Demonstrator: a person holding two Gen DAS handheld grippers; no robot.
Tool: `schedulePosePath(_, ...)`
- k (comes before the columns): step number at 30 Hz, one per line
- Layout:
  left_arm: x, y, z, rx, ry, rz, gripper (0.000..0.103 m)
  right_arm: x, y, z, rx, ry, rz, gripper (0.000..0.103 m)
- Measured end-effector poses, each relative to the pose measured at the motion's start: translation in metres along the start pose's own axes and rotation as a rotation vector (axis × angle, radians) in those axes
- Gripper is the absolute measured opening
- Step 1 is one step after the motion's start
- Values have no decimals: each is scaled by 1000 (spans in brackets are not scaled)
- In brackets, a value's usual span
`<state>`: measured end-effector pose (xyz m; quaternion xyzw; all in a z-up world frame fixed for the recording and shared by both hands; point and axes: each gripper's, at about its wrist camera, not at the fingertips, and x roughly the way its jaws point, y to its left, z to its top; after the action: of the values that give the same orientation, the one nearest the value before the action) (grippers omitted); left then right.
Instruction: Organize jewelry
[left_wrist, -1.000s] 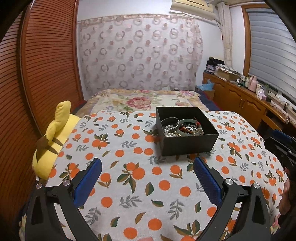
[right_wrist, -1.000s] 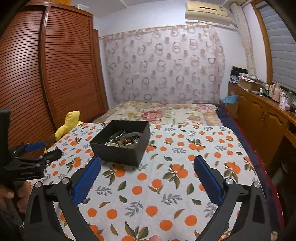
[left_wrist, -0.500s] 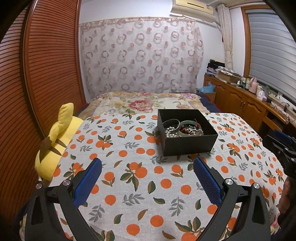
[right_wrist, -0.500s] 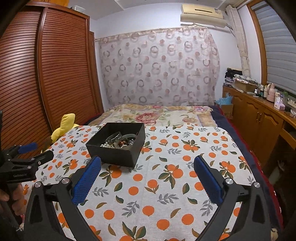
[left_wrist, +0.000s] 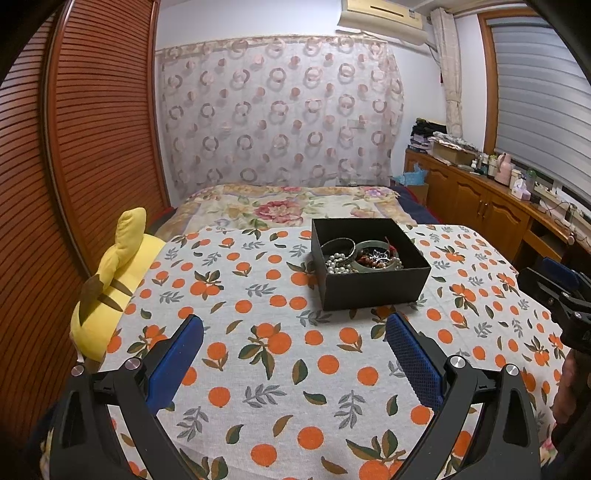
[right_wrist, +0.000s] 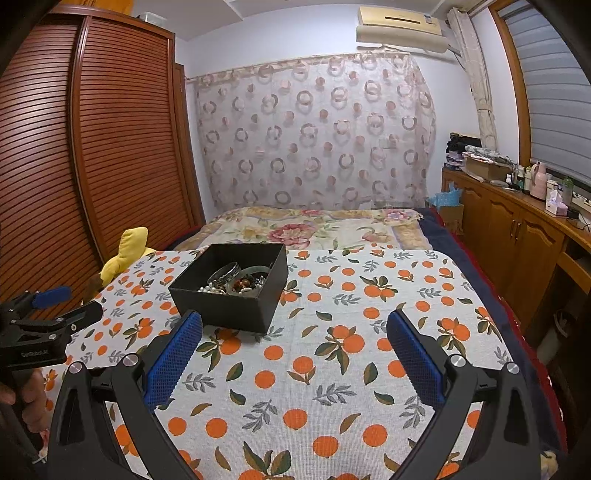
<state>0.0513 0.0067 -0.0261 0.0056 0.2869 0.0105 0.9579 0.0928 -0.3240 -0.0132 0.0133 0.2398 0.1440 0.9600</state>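
A black open box (left_wrist: 373, 286) stands on the orange-print cloth (left_wrist: 280, 354); it also shows in the right wrist view (right_wrist: 221, 308). Inside lie bangles (left_wrist: 338, 245), a pearl strand (left_wrist: 338, 263) and dark beads (left_wrist: 376, 258), all tangled together. My left gripper (left_wrist: 293, 334) is open and empty, hovering above the cloth short of the box. My right gripper (right_wrist: 293, 334) is open and empty, to the right of the box. Each gripper appears at the edge of the other's view.
A yellow plush toy (left_wrist: 110, 291) lies at the cloth's left edge by the slatted wooden wardrobe (left_wrist: 81, 147). A floral bedspread (left_wrist: 291, 208) lies beyond the box. Wooden cabinets (left_wrist: 480, 206) with clutter line the right wall.
Both grippers have risen and tilted up slightly, so the box sits lower in both views. Both stay open and empty. The box has not moved.
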Motion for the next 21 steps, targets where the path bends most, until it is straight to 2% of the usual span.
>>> schedulePosePath(21, -10, -8, 6, 9, -20, -7, 95, 0, 0, 0, 0, -1, 3, 101)
